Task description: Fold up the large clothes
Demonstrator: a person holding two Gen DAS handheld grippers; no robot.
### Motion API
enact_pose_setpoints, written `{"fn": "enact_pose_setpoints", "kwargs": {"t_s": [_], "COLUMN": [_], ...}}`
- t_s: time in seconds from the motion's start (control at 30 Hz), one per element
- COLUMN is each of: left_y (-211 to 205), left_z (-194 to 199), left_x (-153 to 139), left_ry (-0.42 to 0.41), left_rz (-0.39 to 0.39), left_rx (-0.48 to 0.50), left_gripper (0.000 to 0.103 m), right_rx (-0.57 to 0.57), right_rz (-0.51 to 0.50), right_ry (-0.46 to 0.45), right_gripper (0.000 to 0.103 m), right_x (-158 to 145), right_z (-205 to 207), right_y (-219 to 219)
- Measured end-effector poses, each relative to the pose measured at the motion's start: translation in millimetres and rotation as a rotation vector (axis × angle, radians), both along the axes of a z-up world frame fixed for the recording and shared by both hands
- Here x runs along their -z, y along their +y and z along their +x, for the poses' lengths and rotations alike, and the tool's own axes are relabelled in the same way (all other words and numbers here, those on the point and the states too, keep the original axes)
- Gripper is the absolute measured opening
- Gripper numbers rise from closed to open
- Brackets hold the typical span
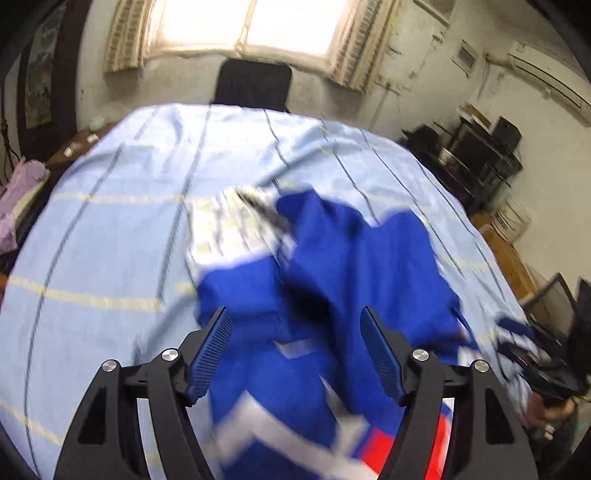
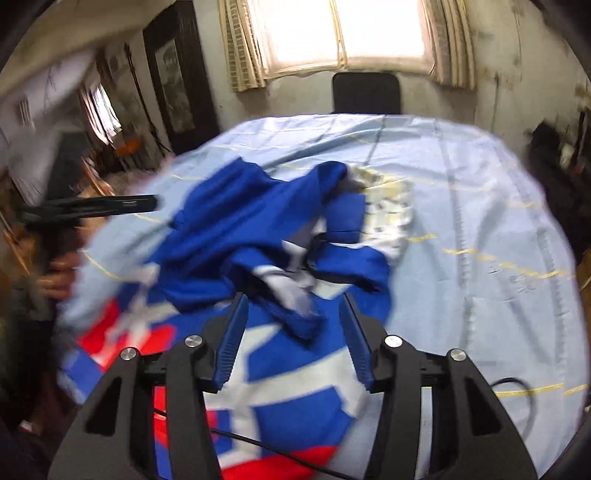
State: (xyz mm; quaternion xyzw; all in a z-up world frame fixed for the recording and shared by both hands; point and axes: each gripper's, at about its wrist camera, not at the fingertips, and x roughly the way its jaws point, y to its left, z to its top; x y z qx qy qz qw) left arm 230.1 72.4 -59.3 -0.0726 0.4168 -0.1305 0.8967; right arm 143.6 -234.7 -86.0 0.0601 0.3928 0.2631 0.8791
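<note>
Left wrist view: my left gripper [image 1: 295, 314] hangs with jaws apart, empty, over the crumpled jacket [image 1: 332, 266] on the sheet [image 1: 110, 221]. My right gripper [image 2: 293, 304] likewise gapes above it.

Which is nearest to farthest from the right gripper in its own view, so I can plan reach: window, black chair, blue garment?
From the right gripper:
1. Blue garment, crumpled just ahead on the sheet.
2. Black chair, behind the far edge.
3. Window, on the back wall above the chair.
</note>
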Motion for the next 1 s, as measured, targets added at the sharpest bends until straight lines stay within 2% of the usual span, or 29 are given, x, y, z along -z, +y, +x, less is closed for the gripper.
{"fn": "enact_pose_setpoints", "kwargs": {"t_s": [0.07, 0.1, 0.17, 0.3, 0.4, 0.43, 0.47, 0.5, 0.57, 0.63, 0.67, 0.7, 0.77, 0.83, 0.93, 0.97, 1.0], "left_y": [5.5, 7.9, 12.4, 4.5, 1.0, -1.7, -4.6, -8.6, -20.0, -27.8, -30.2, -31.2, -27.5, -16.9, 3.5, 6.8, 9.6], "left_z": [15.5, 22.3, 25.5, 26.7, 36.2, 40.8, 43.5, 45.0, 48.4, 48.6, 47.9, 47.0, 43.6, 39.0, 31.1, 28.8, 25.6], "left_x": [8.2, 16.5, 25.0, 20.3, 20.3, 21.3, 20.5, 19.6, 17.6, 14.4, 12.7, 10.7, 6.3, 2.1, 3.3, 4.4, 8.2], "left_ry": [-0.016, 0.017, 0.071, 0.032, 0.038, 0.042, 0.043, 0.041, 0.035, 0.025, 0.022, 0.017, -0.001, -0.019, -0.027, -0.023, -0.018], "left_rz": [0.013, 0.01, -0.044, -0.011, -0.054, -0.066, -0.073, -0.077, -0.08, -0.073, -0.069, -0.062, -0.056, -0.061, -0.09, -0.092, -0.08], "left_rx": [-0.007, -0.019, 0.007, 0.021, 0.017, 0.022, 0.027, 0.036, 0.061, 0.081, 0.087, 0.088, 0.081, 0.063, 0.057, 0.067, 0.083], "left_gripper": [0.072, 0.072, 0.071, 0.071, 0.071, 0.071, 0.071, 0.071, 0.071, 0.071, 0.071, 0.071, 0.071, 0.071, 0.072, 0.072, 0.072], "right_rx": [-0.033, -0.066, -0.128, -0.22, -0.23, -0.226, -0.214, -0.21, -0.197, -0.173, -0.173, -0.152, -0.106, -0.062, -0.082, -0.116, -0.152], "right_rz": [0.029, 0.049, 0.057, 0.074, 0.114, 0.133, 0.158, 0.174, 0.199, 0.185, 0.185, 0.213, 0.271, 0.374, 0.471, 0.487, 0.507], "right_ry": [0.034, 0.048, 0.061, 0.139, 0.199, 0.216, 0.241, 0.257, 0.277, 0.255, 0.254, 0.255, 0.227, 0.2, 0.2, 0.219, 0.255], "right_gripper": [0.05, 0.05, 0.05, 0.05, 0.052, 0.056, 0.064, 0.066, 0.066, 0.04, 0.001, 0.0, 0.0, 0.0, 0.003, 0.01, 0.037], "right_x": [3.5, 6.0, 6.8, 17.8, 28.8, 31.8, 35.0, 37.4, 41.1, 41.4, 42.3, 42.7, 37.8, 29.3, 21.6, 22.1, 25.8], "right_z": [1.3, -2.0, -8.5, -2.5, 11.6, 16.9, 23.5, 27.3, 35.3, 38.5, 40.6, 43.3, 45.6, 49.3, 53.3, 52.9, 52.0], "right_y": [9.1, 16.2, 30.5, 64.1, 80.6, 83.9, 87.7, 89.8, 94.7, 96.0, 95.9, 89.5, 71.2, 46.2, 25.0, 25.3, 28.2]}}
